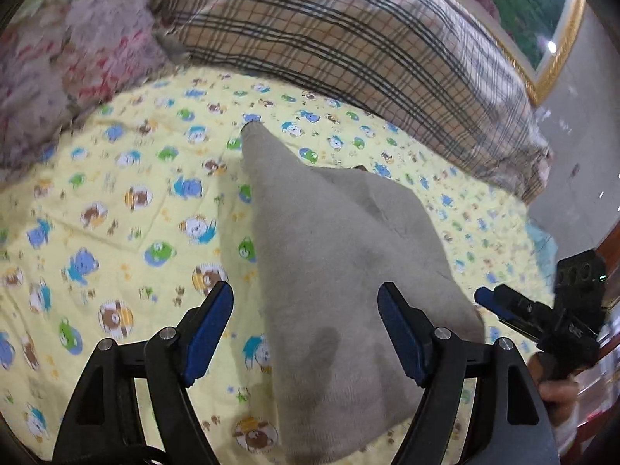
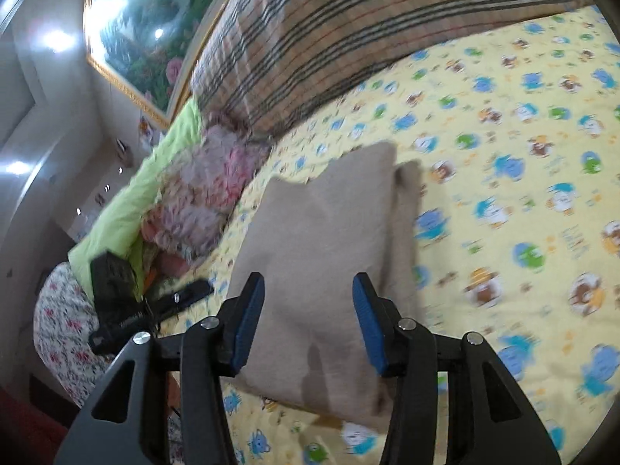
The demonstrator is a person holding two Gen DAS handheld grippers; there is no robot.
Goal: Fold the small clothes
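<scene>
A beige small garment (image 1: 341,255) lies folded on the yellow cartoon-print bedsheet (image 1: 116,209). My left gripper (image 1: 306,321) is open, its blue pads on either side of the garment's near part, above it. My right gripper (image 1: 503,310) shows at the right edge of the left wrist view, beside the garment's right corner. In the right wrist view the same garment (image 2: 325,255) lies ahead, and my right gripper (image 2: 308,310) is open over its near edge. My left gripper (image 2: 186,294) shows there at the left, beside the garment.
A plaid pillow (image 1: 348,50) lies along the back of the bed. A floral blanket (image 1: 73,69) and a green blanket (image 2: 128,209) are heaped at one side. A framed picture (image 2: 147,38) hangs on the wall. The sheet (image 2: 523,155) spreads around the garment.
</scene>
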